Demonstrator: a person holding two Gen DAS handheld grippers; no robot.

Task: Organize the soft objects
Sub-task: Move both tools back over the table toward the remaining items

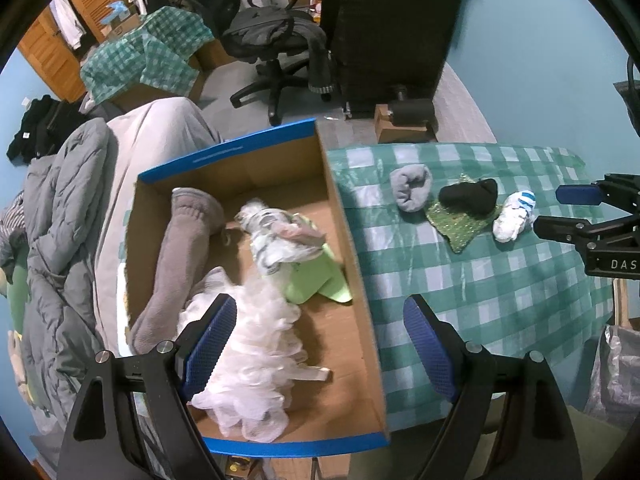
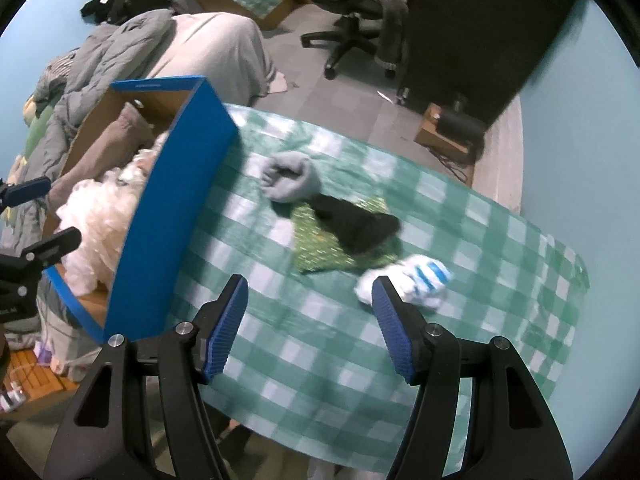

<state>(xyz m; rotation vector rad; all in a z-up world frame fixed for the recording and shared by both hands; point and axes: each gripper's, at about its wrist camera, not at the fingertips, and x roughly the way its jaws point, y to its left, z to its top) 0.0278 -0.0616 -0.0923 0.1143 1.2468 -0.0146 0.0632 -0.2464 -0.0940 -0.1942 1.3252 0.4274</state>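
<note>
My left gripper (image 1: 318, 344) hangs over the box (image 1: 356, 240), jaws apart and empty, above the white netting (image 1: 256, 352) lying inside; my right gripper (image 2: 308, 320), jaws apart, nears the striped sock (image 2: 416, 276) at centre right of the worktop (image 2: 304, 360), likely my next pick

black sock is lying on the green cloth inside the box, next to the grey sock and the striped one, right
Not quite. The black sock lies on the green cloth out on the checked tablecloth, not inside the box, as the right wrist view shows. The grey sock and striped one are beside it.
</note>
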